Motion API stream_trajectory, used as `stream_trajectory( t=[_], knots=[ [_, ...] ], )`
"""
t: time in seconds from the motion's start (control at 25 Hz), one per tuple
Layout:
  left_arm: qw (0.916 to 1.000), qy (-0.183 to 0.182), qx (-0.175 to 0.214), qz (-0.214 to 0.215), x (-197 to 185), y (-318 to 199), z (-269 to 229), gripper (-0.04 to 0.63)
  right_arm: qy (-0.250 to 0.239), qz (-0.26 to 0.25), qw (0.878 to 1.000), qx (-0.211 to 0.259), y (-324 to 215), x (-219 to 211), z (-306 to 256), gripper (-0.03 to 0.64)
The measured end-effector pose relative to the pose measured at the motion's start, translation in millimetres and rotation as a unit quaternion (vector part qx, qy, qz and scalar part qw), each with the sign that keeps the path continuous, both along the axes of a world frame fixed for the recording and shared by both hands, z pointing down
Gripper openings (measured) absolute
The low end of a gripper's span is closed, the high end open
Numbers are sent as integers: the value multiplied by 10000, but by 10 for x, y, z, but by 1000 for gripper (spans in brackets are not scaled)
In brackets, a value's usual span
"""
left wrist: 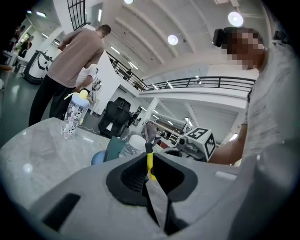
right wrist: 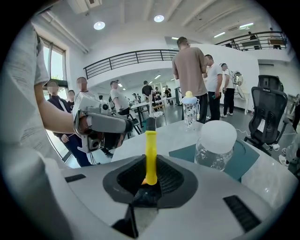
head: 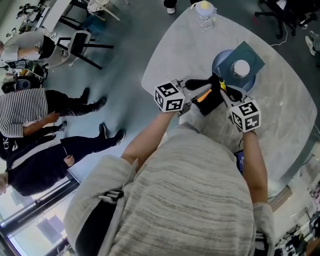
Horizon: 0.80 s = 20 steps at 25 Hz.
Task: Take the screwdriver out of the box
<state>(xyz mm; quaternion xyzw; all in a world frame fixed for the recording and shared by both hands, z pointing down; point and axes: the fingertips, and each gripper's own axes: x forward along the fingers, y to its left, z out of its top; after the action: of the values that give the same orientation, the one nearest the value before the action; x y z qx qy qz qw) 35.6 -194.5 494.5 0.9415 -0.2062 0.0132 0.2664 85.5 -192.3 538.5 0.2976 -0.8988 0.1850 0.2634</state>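
Observation:
My right gripper is shut on a screwdriver with a yellow handle and a black end. In the right gripper view the screwdriver stands upright between the pads of the right gripper. Just under both grippers in the head view is the black box, with something orange showing at its left edge. My left gripper is at the box's left side, its jaws together with nothing seen between them. In the left gripper view the screwdriver shows just beyond the left gripper.
On the pale round table, behind the box, a clear jar with a white lid stands on a teal board over a blue disc. A bottle with a yellow cap is at the far edge. People stand to the left.

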Motion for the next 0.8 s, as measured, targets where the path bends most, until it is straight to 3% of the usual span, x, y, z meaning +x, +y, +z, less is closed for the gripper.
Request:
stream_trajectory(
  t=[0.16,0.4,0.8],
  knots=[
    [9980,-587,-195,100,70,41,227,41,-79,5,10000,-33,16,13,23,66],
    [9914,-1157,-588,153,183,83,537,41,-102,-41,9999,-58,47,72,55,66],
    [9743,-2087,-832,127,210,141,955,41,-163,-73,9998,-92,85,84,91,66]
  ],
)
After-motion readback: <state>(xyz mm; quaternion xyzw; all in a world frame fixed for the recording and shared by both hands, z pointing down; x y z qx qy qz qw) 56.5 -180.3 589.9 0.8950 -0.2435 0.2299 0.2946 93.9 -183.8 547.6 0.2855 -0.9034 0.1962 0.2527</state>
